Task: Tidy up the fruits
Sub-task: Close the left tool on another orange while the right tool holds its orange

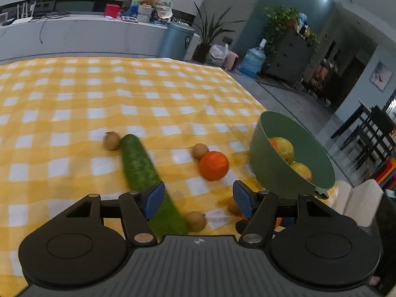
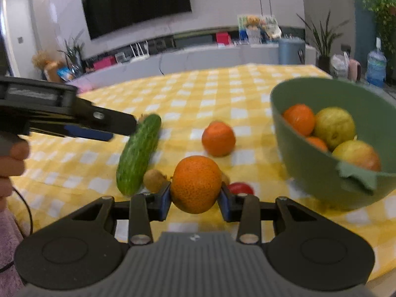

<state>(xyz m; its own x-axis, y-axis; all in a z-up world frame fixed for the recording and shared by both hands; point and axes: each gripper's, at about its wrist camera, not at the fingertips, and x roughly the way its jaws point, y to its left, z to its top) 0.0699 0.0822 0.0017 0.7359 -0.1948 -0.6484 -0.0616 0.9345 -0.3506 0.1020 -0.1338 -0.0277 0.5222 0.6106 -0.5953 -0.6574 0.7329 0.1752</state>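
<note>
My right gripper [image 2: 195, 199] is shut on an orange [image 2: 195, 184], held above the yellow checked cloth [image 2: 198, 94]. A green bowl [image 2: 309, 168] to its right holds oranges and yellow apples [image 2: 334, 127]. A second orange [image 2: 218, 138], a cucumber [image 2: 138, 153], a kiwi [image 2: 154, 180] and a red fruit [image 2: 240, 188] lie on the cloth. My left gripper [image 1: 198, 198] is open and empty above the cucumber [image 1: 141, 165], a kiwi [image 1: 196, 220] and an orange [image 1: 213, 165]. The bowl [image 1: 272, 168] is to its right. The left gripper also shows in the right wrist view [image 2: 104, 128].
Two more kiwis [image 1: 111, 141] [image 1: 200, 151] lie on the cloth. The table's right edge [image 1: 247, 91] drops to the floor beyond the bowl. A counter with clutter [image 1: 138, 12] stands behind the table. A hand [image 2: 10, 163] holds the left gripper's handle.
</note>
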